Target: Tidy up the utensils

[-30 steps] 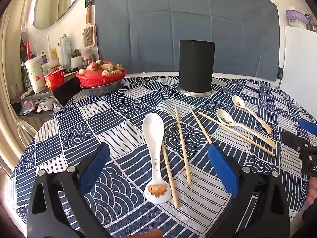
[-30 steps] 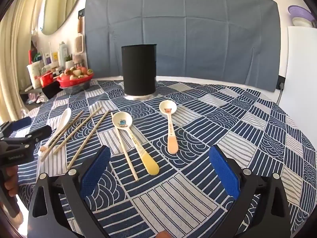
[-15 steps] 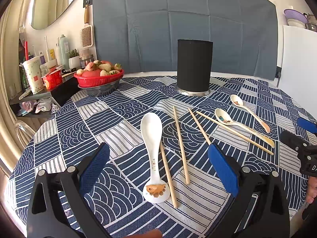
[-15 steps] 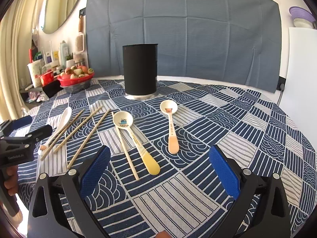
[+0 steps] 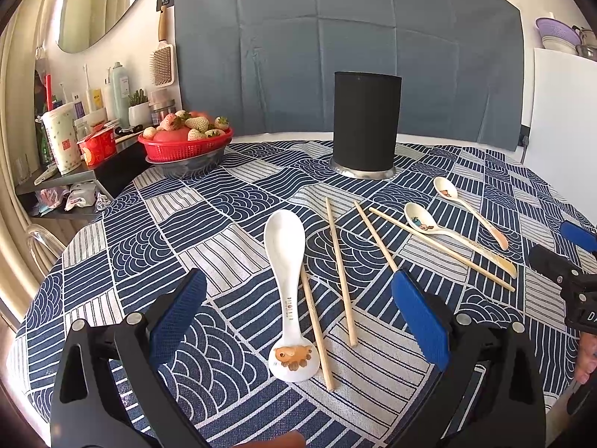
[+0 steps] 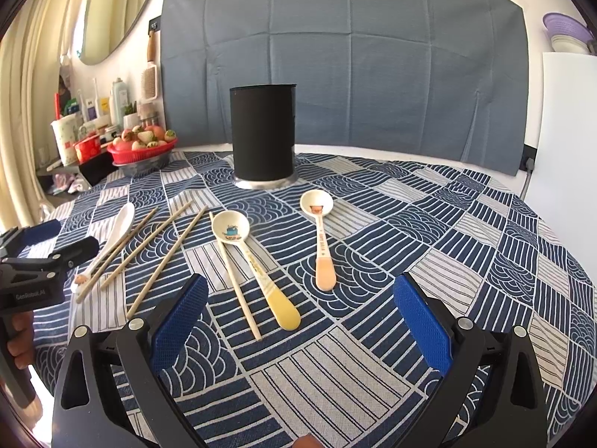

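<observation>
A black cylindrical holder (image 5: 366,124) (image 6: 262,134) stands upright at the far side of the round table. A white spoon (image 5: 288,287) (image 6: 112,238) lies between the open jaws of my left gripper (image 5: 298,310), with several wooden chopsticks (image 5: 340,268) (image 6: 168,257) beside it. A yellow-handled spoon (image 6: 257,265) (image 5: 447,233) and an orange-handled spoon (image 6: 321,239) (image 5: 470,207) lie ahead of my right gripper (image 6: 300,317), which is open and empty above the cloth.
A red basket of strawberries (image 5: 186,138) (image 6: 143,145) sits at the table's far left edge. A cluttered shelf (image 5: 71,149) stands left of the table. A grey cloth backdrop (image 6: 343,59) hangs behind. The blue patterned tablecloth (image 6: 447,246) covers the table.
Both views have shifted very slightly; the utensils lie where they were and both grippers stay open.
</observation>
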A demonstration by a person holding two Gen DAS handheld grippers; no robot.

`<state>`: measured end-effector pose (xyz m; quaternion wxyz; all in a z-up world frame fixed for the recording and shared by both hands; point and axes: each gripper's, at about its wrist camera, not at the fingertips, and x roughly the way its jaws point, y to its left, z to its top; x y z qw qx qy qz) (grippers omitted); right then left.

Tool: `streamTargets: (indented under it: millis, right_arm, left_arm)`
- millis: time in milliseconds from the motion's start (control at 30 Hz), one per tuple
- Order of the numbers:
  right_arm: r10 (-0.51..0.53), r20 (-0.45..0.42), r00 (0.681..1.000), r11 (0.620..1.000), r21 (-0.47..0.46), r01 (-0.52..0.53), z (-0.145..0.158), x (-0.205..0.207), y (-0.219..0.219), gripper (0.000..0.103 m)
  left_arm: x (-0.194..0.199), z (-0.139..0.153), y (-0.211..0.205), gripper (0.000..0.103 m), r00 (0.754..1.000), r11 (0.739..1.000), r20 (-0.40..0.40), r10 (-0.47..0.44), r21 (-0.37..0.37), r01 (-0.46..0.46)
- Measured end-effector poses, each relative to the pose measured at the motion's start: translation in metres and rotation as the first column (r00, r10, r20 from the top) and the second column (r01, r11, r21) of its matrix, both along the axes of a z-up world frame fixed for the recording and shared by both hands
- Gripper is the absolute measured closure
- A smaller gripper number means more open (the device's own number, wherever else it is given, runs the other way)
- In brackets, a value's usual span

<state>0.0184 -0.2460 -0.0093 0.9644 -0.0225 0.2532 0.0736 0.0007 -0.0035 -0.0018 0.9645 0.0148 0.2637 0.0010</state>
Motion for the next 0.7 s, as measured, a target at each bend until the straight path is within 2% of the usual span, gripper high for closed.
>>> streamTargets:
  millis: [700]
  right_arm:
    - [-0.002,-0.002,1.000,1.000,-0.002,0.002,0.0007,0.0005,-0.0004,0.008]
  left_arm:
    - [-0.0027,0.0019,-0.0020,0.006,1.000,1.000,0.016,0.008,0.010,-0.008]
